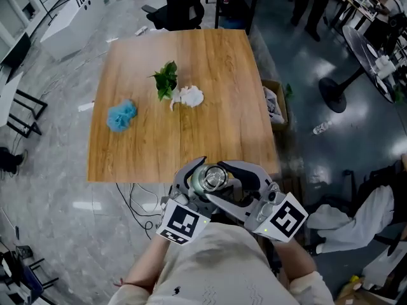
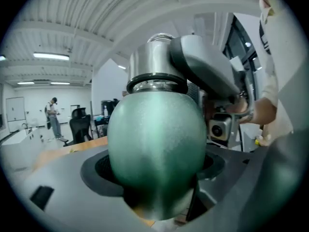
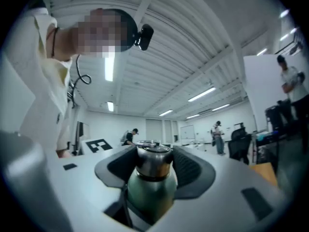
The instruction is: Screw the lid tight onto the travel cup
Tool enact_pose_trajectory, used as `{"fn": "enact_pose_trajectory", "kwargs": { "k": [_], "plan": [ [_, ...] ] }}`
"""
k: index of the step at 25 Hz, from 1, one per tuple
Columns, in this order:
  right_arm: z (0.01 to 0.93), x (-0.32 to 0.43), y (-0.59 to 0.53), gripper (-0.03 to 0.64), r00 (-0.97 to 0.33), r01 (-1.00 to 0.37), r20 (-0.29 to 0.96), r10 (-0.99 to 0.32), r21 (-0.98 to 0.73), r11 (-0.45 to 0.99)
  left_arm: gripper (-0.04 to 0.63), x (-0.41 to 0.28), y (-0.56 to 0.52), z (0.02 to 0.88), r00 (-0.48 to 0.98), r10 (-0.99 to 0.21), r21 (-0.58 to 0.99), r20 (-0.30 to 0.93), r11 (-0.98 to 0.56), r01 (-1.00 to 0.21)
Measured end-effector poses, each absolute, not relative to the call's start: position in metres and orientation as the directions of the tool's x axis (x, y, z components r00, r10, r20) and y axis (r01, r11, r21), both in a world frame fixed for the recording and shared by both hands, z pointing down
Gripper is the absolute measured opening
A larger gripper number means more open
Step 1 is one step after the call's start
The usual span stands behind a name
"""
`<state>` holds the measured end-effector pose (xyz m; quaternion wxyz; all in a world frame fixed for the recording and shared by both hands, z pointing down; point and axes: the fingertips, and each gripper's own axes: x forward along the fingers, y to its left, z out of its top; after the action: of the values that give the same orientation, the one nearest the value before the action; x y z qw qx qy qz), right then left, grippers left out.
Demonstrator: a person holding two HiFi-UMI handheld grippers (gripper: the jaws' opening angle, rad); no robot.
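The travel cup (image 1: pixel 213 178) is held in the air close to the person's body, just off the near edge of the table. Its green body (image 2: pixel 157 149) fills the left gripper (image 2: pixel 157 178), which is shut on it. In the head view the left gripper (image 1: pixel 202 184) comes in from the left. The steel lid (image 3: pixel 153 161) sits on top of the green body (image 3: pixel 149 192). Around that lid the right gripper (image 3: pixel 154 166) is shut, its dark pads against both sides. From the right, the right gripper (image 1: pixel 224 175) reaches the cup, and one of its fingers (image 2: pixel 203 71) wraps the lid (image 2: pixel 154 64).
The wooden table (image 1: pixel 191 49) carries a green sprig (image 1: pixel 166 78), a white crumpled thing (image 1: pixel 189 96) and a blue puff (image 1: pixel 121 115). A box (image 1: pixel 275 103) stands at its right edge, an office chair (image 1: pixel 181 5) behind it. People stand far off in the room.
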<state>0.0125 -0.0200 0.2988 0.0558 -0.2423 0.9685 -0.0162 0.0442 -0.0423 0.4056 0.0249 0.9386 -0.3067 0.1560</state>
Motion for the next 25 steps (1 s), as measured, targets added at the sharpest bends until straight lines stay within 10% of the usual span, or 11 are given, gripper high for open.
{"fn": "enact_pose_trajectory", "kwargs": {
  "k": [4, 15, 25],
  "plan": [
    [0.308, 0.011, -0.02, 0.244, -0.825, -0.559, -0.049, -0.563, -0.078, 0.825, 0.403, 0.045, -0.042, 0.411, 0.753, -0.579, -0.009, 0.314, -0.795, -0.607],
    [0.295, 0.016, 0.031, 0.249, -0.998, 0.005, -0.068, 0.001, -0.066, 0.998, 0.403, 0.064, 0.03, 0.399, 0.954, -0.05, 0.03, 0.295, -0.998, -0.062],
    [0.302, 0.016, -0.017, 0.244, -0.894, -0.438, -0.064, -0.444, -0.084, 0.895, 0.403, 0.056, -0.038, 0.41, 0.808, -0.492, -0.032, 0.325, -0.859, -0.511]
  ]
}}
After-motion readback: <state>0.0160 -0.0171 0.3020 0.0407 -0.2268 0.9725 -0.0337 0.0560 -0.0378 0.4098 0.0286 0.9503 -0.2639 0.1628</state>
